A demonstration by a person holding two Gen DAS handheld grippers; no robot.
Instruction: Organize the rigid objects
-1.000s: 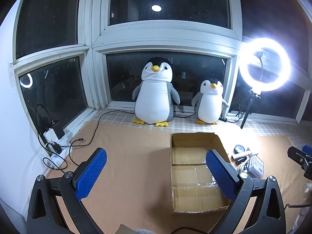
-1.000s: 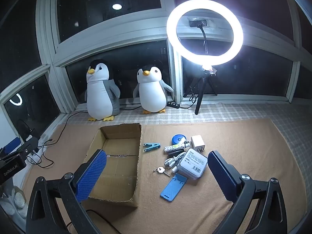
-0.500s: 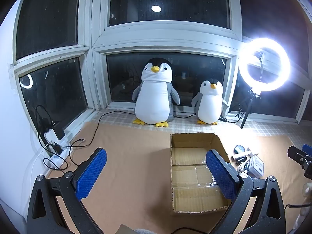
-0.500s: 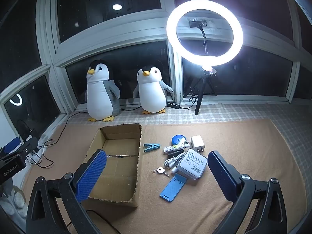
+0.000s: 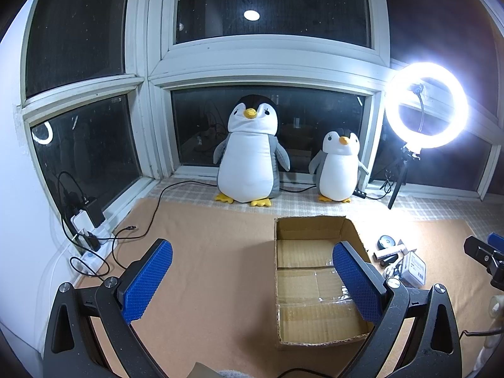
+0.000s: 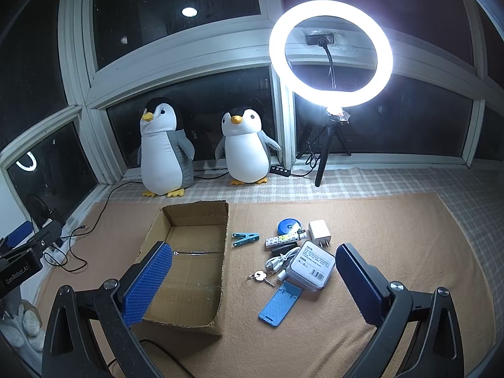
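An open cardboard box (image 6: 217,271) (image 5: 318,223) lies empty on the tan mat. To its right sits a cluster of small items: a white rectangular case (image 6: 312,265), a blue phone stand (image 6: 279,303), keys (image 6: 260,276), a white cable (image 6: 279,261), a teal clip (image 6: 245,238), a blue round tape measure (image 6: 287,226), a white charger plug (image 6: 319,232) and a patterned stick (image 6: 282,239). My right gripper (image 6: 253,278) hangs open above the mat, over the box's right wall and the keys. My left gripper (image 5: 252,278) is open over the mat, its right finger above the box.
Two penguin plush toys (image 5: 250,151) (image 5: 337,165) stand at the window. A lit ring light (image 6: 330,53) on a tripod stands behind the items. Cables and a power strip (image 5: 91,239) lie along the left wall. The other gripper's body (image 6: 22,261) shows at the left edge.
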